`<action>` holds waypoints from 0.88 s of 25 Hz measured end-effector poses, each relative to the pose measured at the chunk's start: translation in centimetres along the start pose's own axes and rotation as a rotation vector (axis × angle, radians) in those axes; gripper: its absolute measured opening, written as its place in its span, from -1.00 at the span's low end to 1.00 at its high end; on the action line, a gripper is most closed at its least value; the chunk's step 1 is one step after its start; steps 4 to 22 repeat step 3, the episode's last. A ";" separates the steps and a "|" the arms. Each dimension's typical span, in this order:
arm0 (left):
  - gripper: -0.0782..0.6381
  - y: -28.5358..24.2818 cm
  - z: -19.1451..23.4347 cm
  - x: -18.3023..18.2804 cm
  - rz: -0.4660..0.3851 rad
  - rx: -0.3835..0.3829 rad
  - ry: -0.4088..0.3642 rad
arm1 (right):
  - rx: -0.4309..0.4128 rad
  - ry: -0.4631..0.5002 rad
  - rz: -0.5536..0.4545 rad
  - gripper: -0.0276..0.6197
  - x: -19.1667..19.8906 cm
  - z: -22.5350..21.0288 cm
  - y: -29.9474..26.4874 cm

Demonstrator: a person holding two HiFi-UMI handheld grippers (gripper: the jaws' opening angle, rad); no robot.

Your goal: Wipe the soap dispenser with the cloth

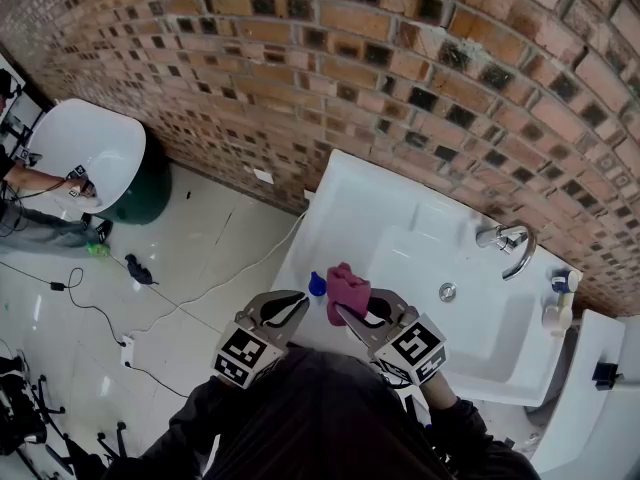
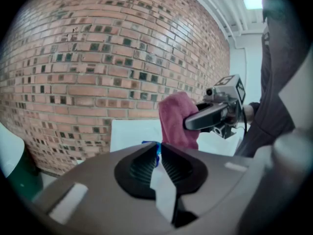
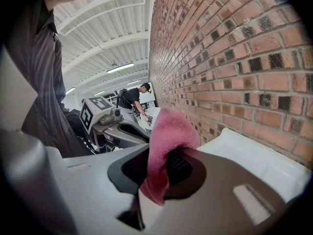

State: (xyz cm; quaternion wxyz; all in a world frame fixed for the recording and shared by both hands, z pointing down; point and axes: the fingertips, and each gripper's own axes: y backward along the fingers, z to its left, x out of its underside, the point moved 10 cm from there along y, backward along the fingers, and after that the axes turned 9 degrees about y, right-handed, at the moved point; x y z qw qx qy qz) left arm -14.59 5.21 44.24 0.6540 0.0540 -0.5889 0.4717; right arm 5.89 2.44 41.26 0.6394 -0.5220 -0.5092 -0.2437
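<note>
Brick wall at the back, pale tiled floor at left, and a white sink (image 1: 350, 208) set against the wall. On the sink's left rim stands the soap dispenser (image 1: 317, 284), and your left gripper (image 1: 302, 297) has its jaws pressed together, pinching the dispenser's blue top. Just to the right, your right gripper (image 1: 342, 312) is clamped on the pink cloth (image 1: 347, 286), which bunches up above the jaws close beside the dispenser; further right are the chrome faucet (image 1: 508, 243) and two small bottles (image 1: 558, 300) on the sink's right rim.
</note>
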 end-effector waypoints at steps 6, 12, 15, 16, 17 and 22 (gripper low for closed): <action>-0.70 0.2 0.0 0.1 0.008 -0.004 0.007 | -0.002 -0.003 0.001 -0.71 -0.2 0.1 0.0; -0.70 0.2 0.0 0.1 0.008 -0.004 0.007 | -0.002 -0.003 0.001 -0.71 -0.2 0.1 0.0; -0.70 0.2 0.0 0.1 0.008 -0.004 0.007 | -0.002 -0.003 0.001 -0.71 -0.2 0.1 0.0; -0.70 0.2 0.0 0.1 0.008 -0.004 0.007 | -0.002 -0.003 0.001 -0.71 -0.2 0.1 0.0; -0.70 0.2 0.0 0.1 0.008 -0.004 0.007 | -0.002 -0.003 0.001 -0.71 -0.2 0.1 0.0; -0.70 0.2 0.0 0.1 0.008 -0.004 0.007 | -0.002 -0.003 0.001 -0.71 -0.2 0.1 0.0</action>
